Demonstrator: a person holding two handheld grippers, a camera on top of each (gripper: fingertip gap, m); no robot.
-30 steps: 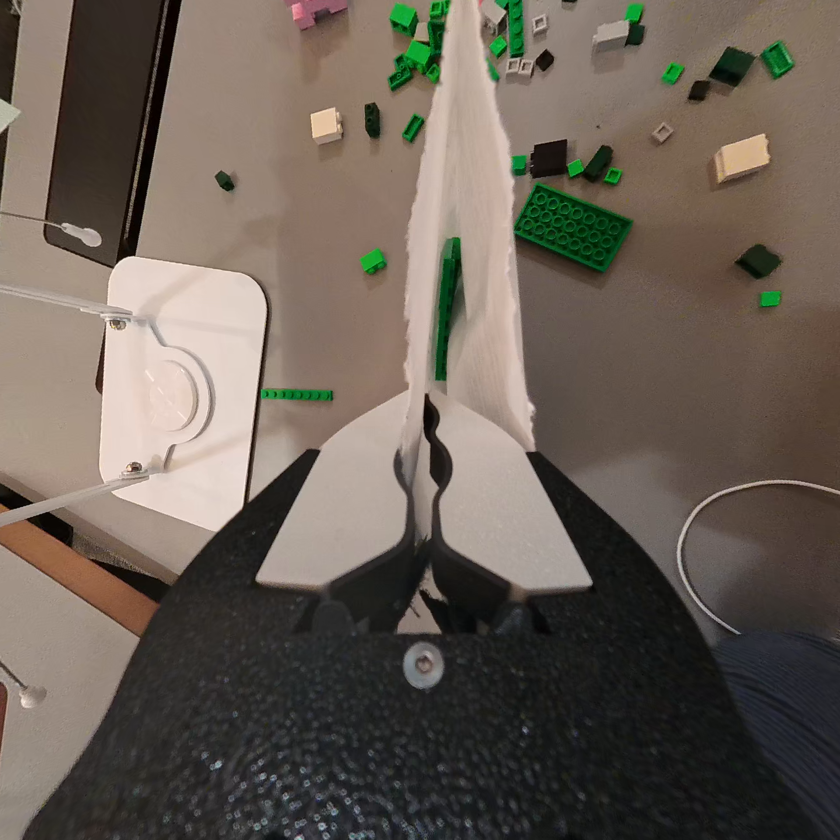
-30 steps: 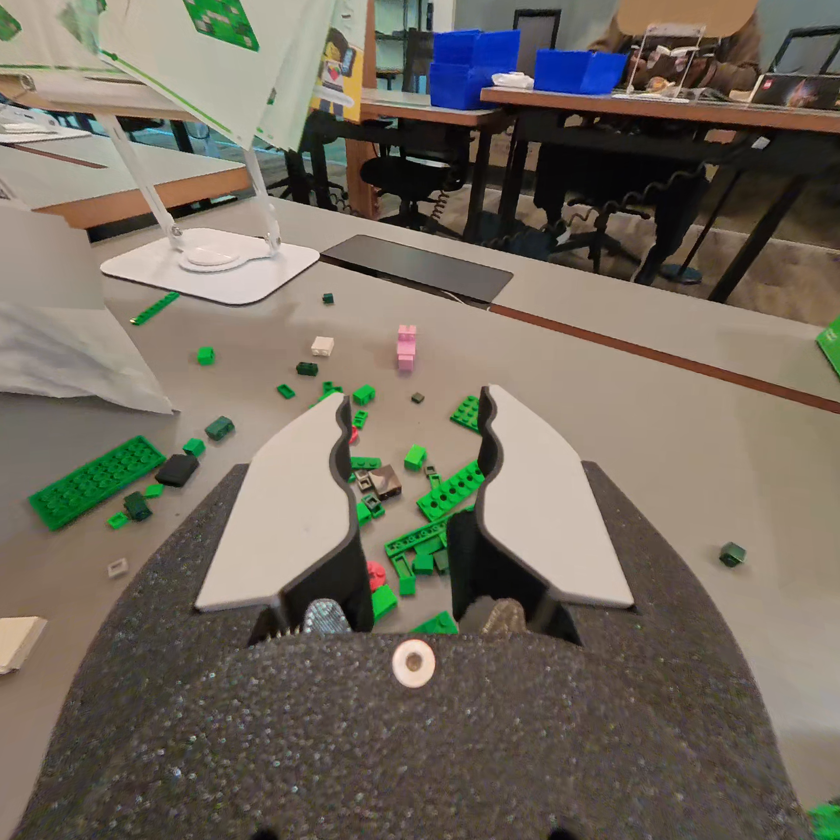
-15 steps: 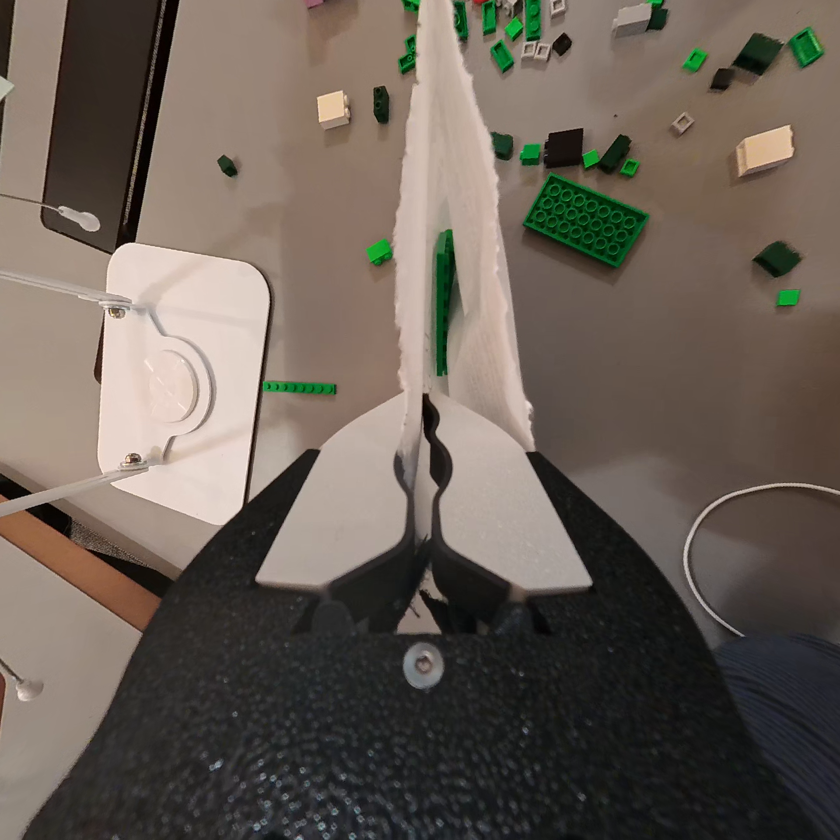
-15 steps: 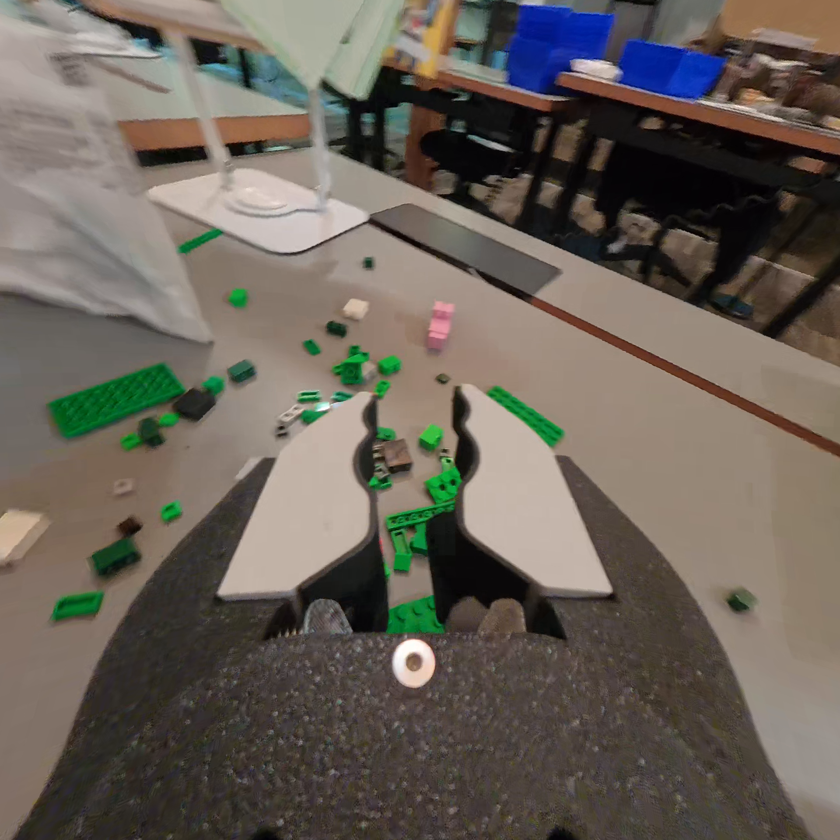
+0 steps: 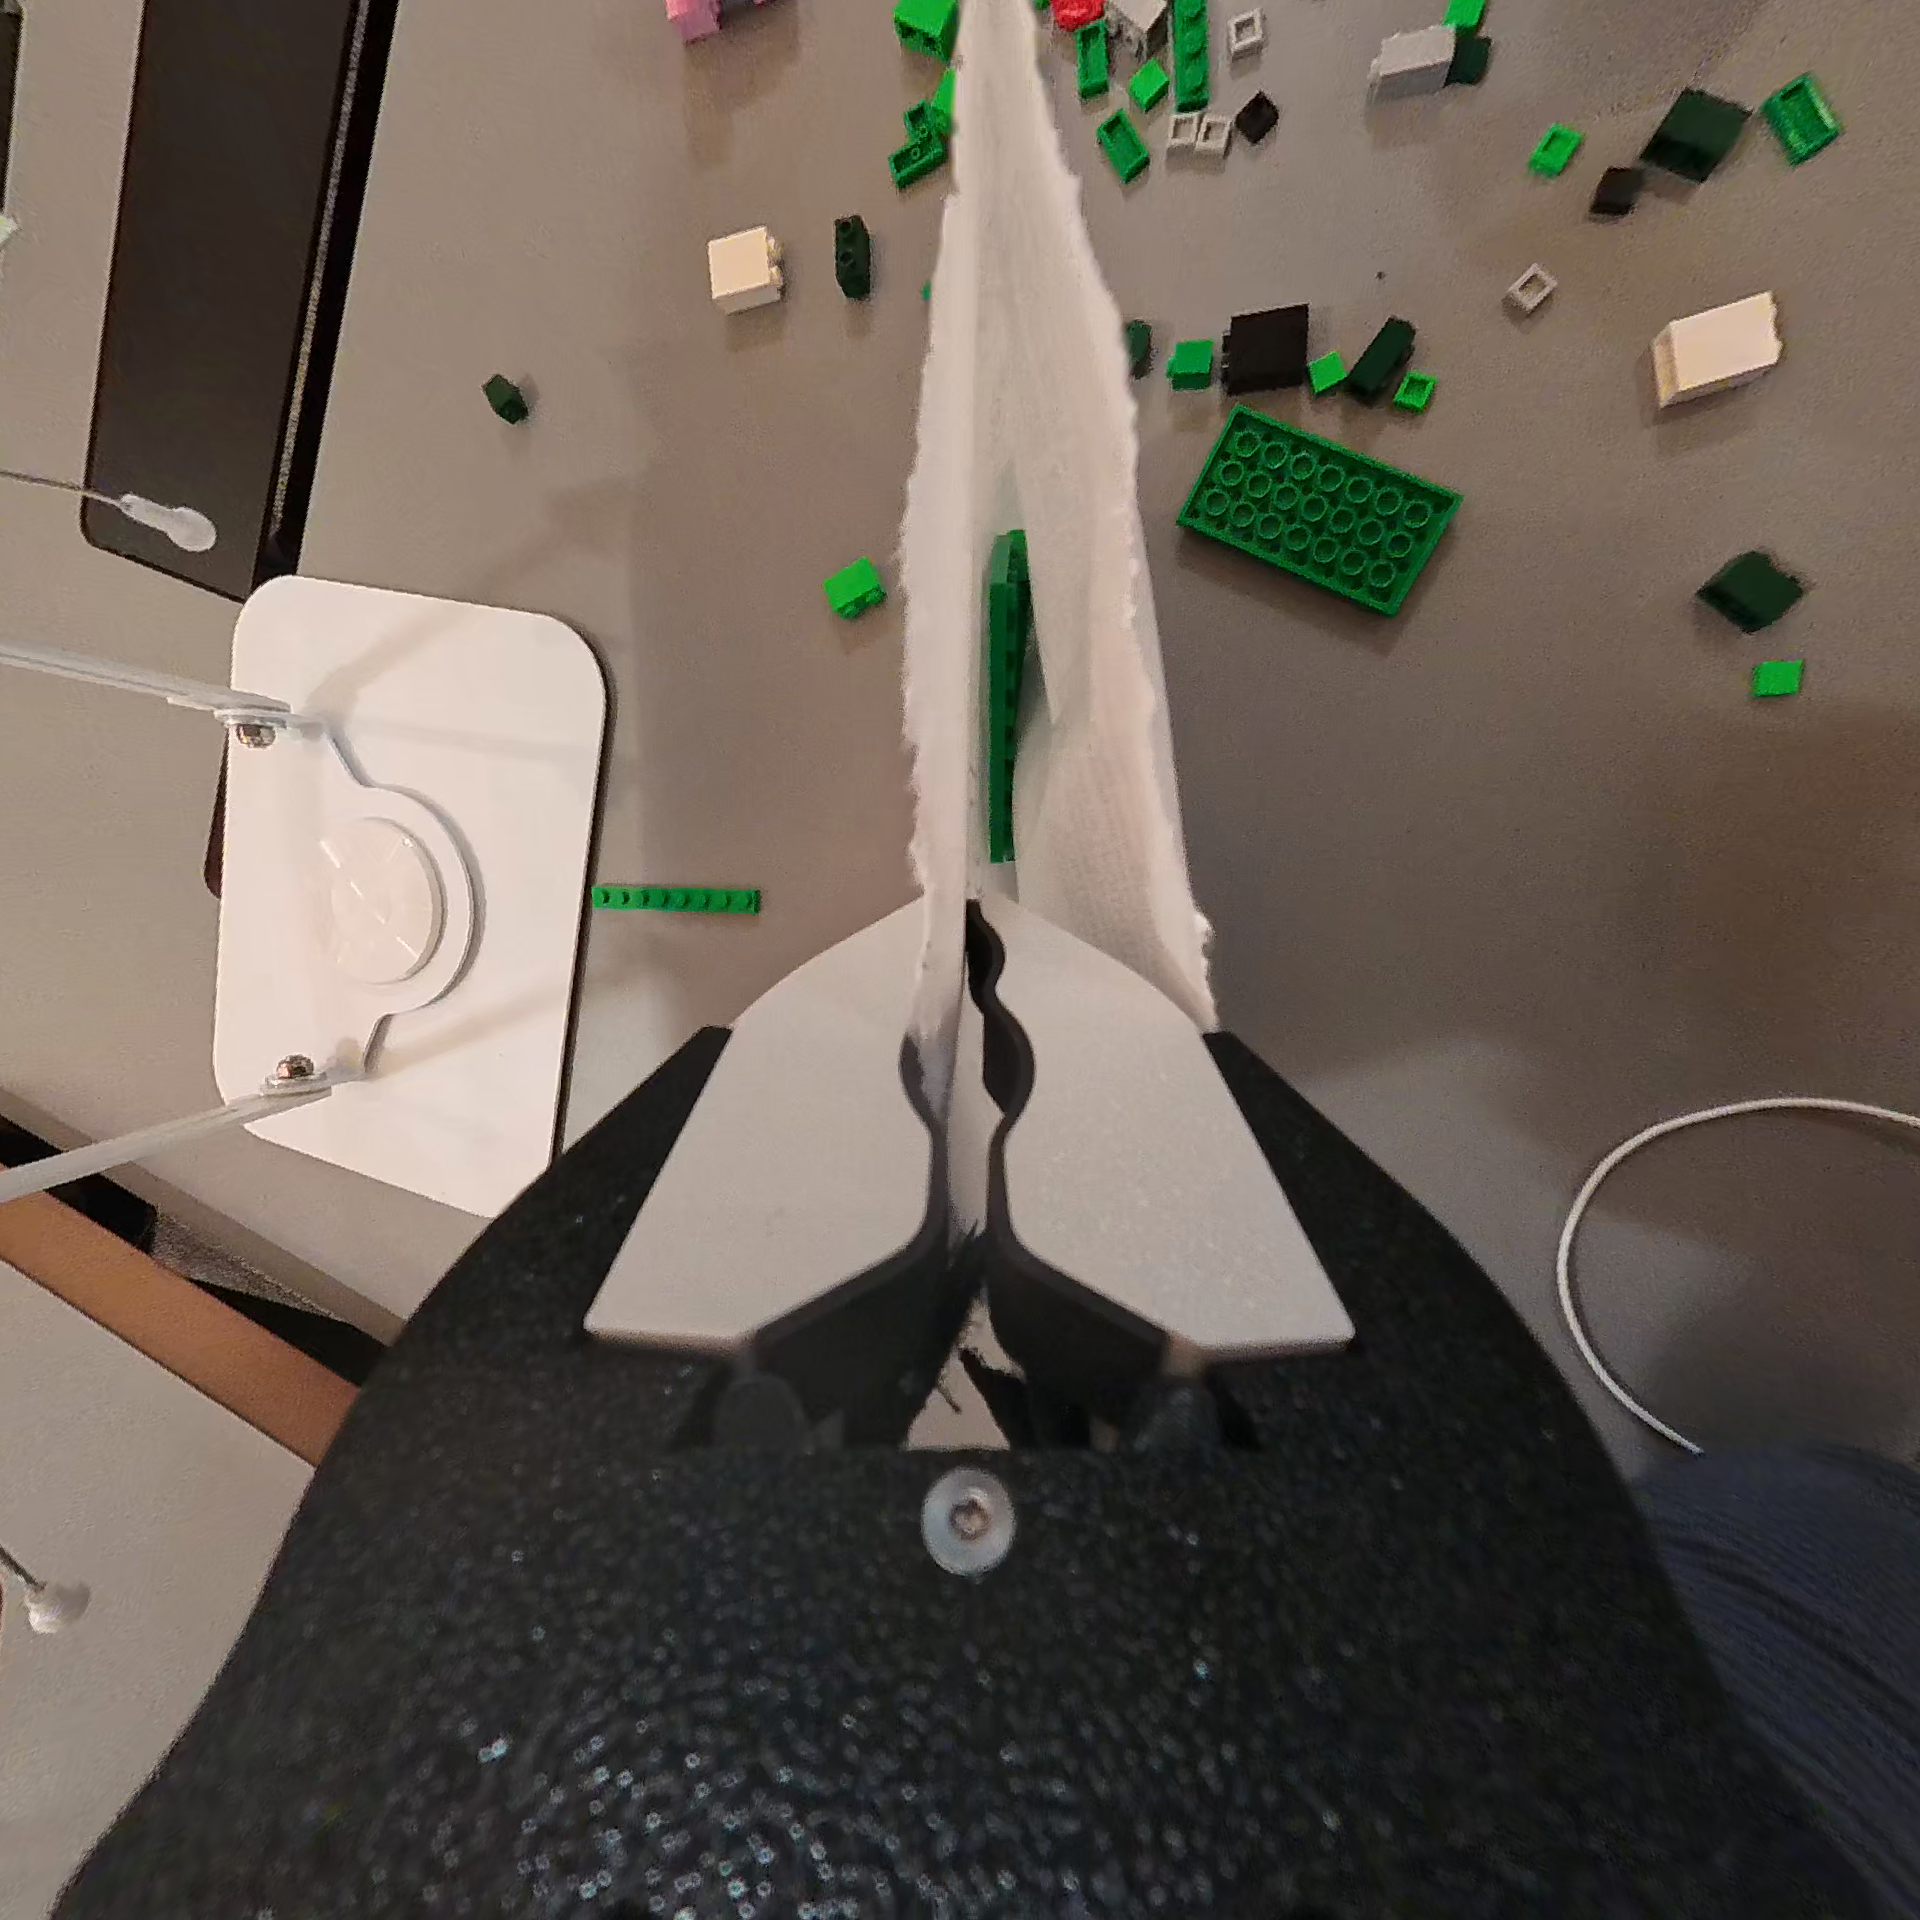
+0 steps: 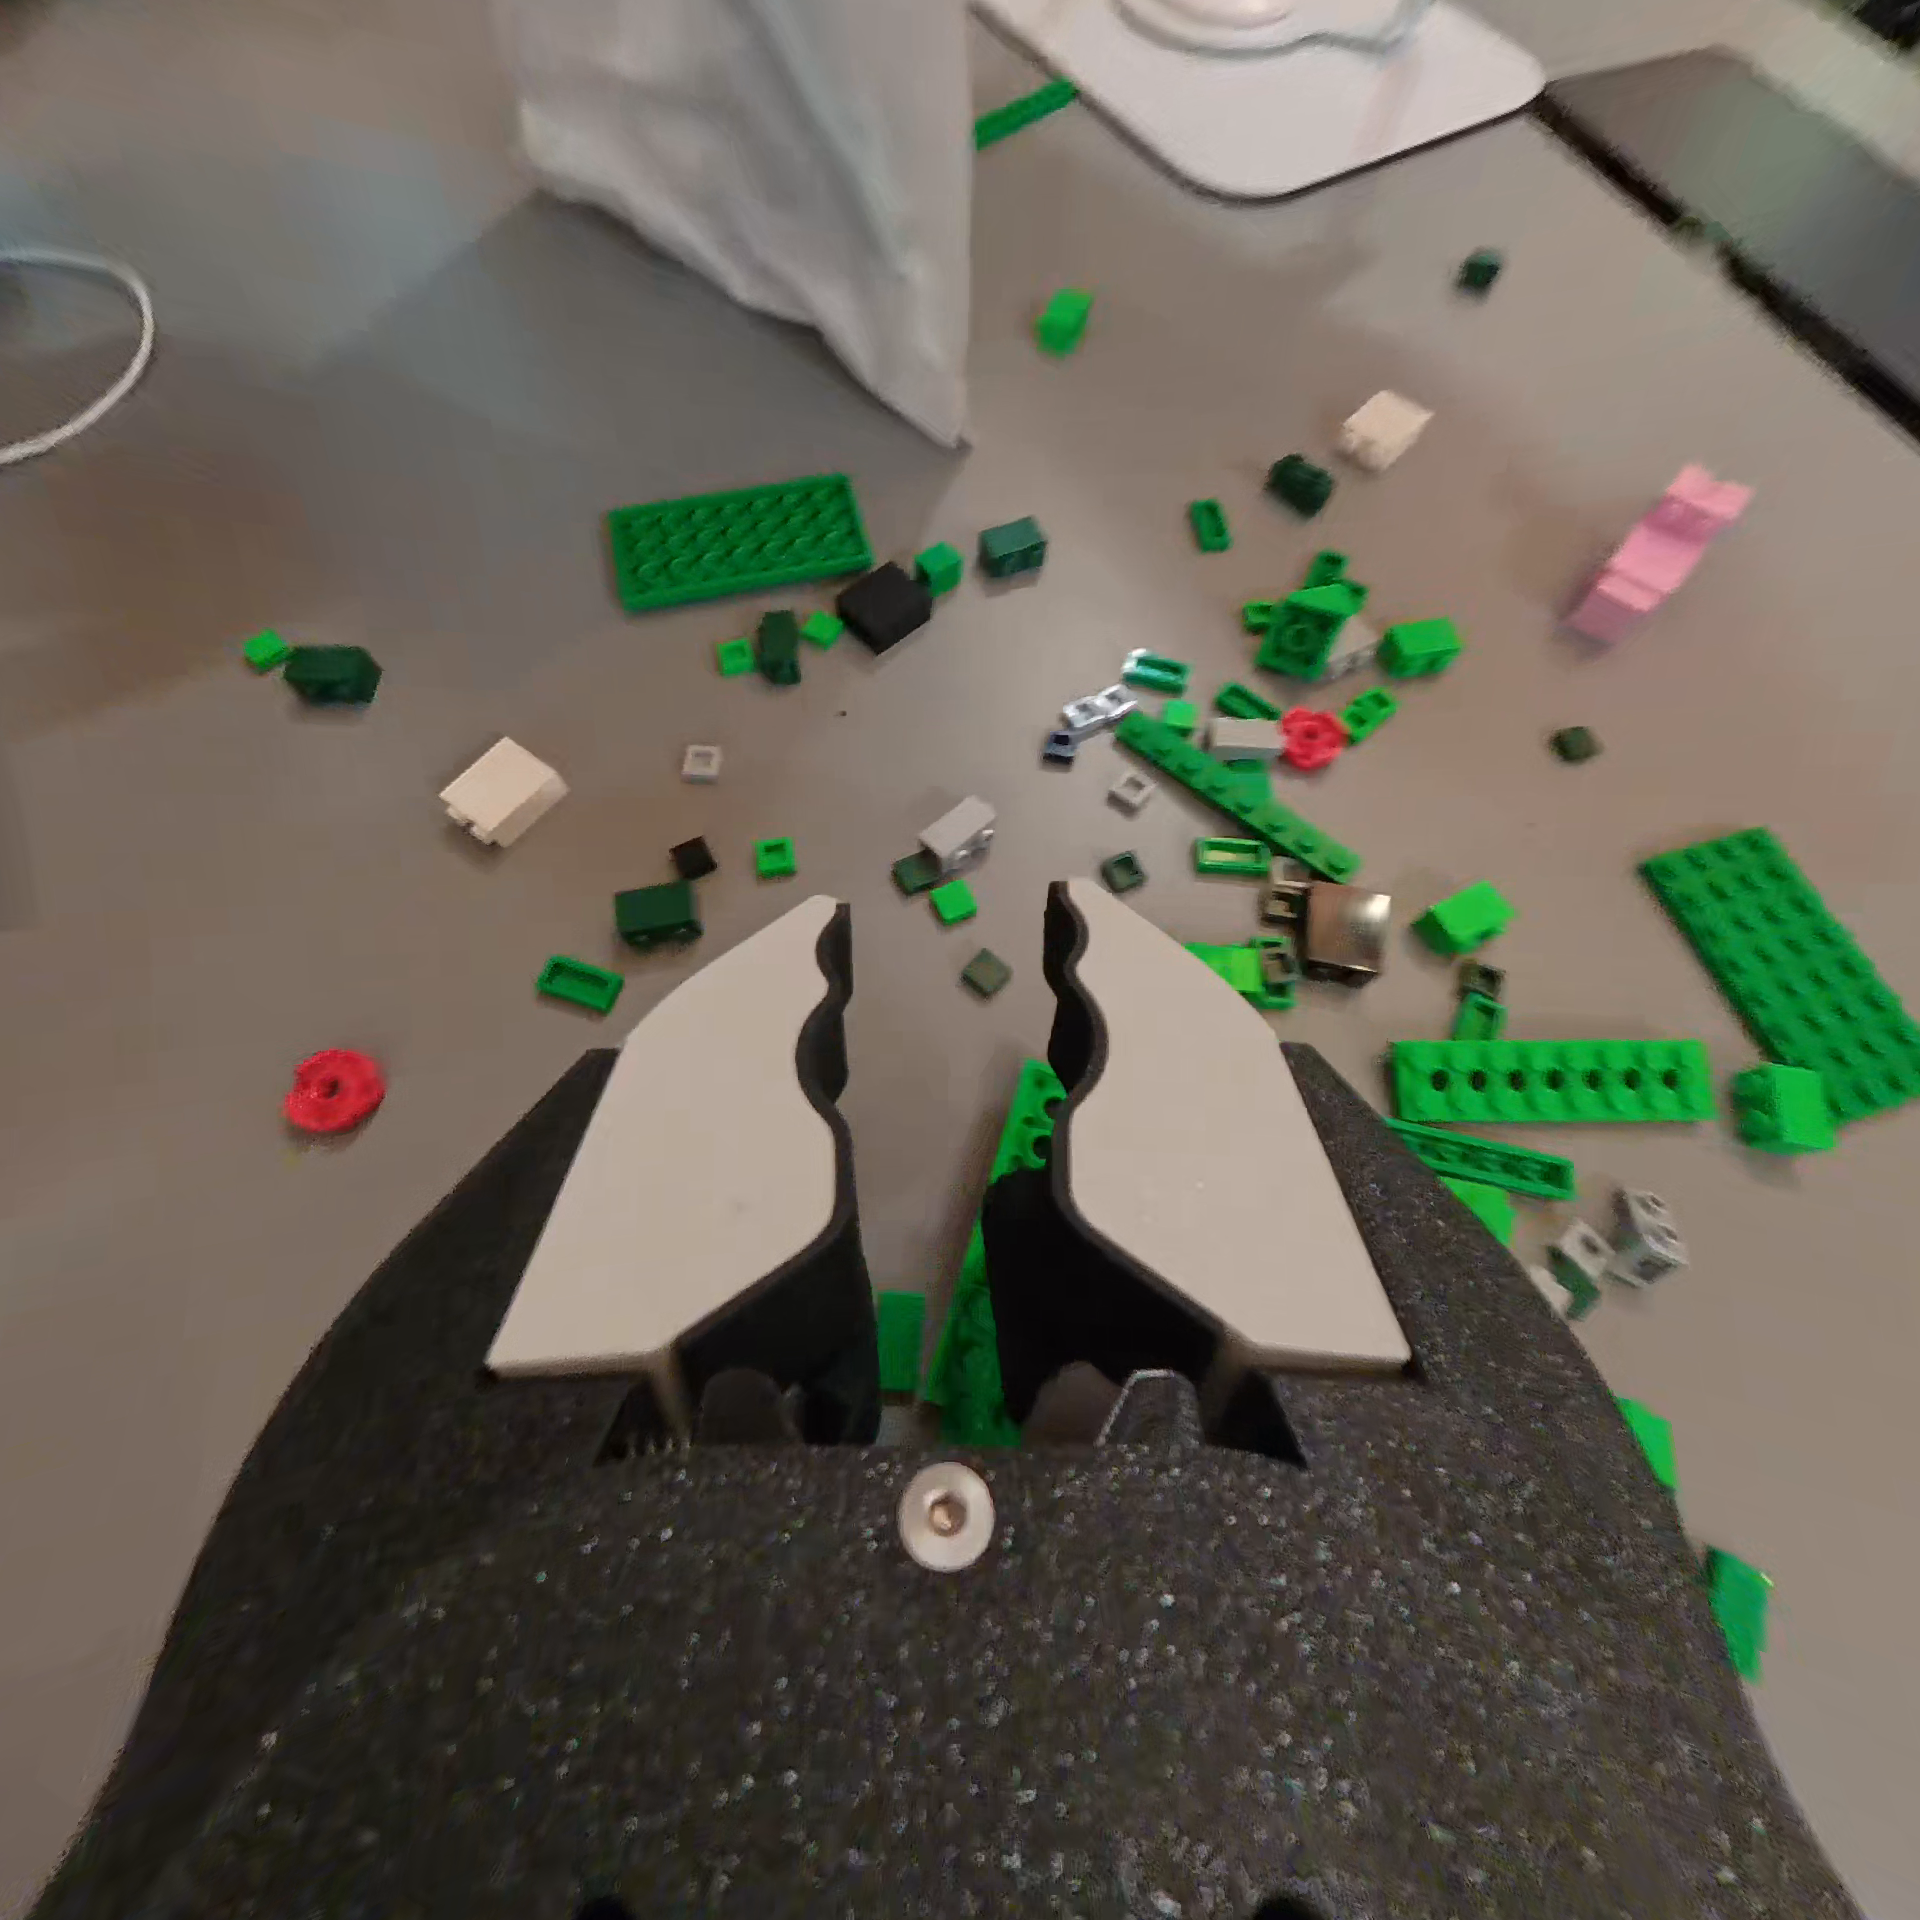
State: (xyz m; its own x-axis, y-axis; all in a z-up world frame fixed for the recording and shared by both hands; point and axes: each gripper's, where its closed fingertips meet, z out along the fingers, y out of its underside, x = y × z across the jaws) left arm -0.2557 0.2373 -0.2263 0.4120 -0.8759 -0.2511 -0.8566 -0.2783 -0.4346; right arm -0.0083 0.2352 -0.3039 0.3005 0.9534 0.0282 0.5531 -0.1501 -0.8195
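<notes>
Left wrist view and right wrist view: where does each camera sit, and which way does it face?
Left wrist view: on the left gripper, looking steeply down at the grey table; its fingers are shut on a torn white paper bag.
Right wrist view: on the right gripper, open, angled down over scattered bricks.
Shared: the flat green studded plate, the bag and the white stand base.

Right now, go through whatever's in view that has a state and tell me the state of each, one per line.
left gripper: shut on the white paper bag.
white paper bag: torn open, hanging over the table, a green plate inside.
right gripper: open, empty, above scattered bricks.
large green plate: flat, studs up.
white stand base: flat on the table.
</notes>
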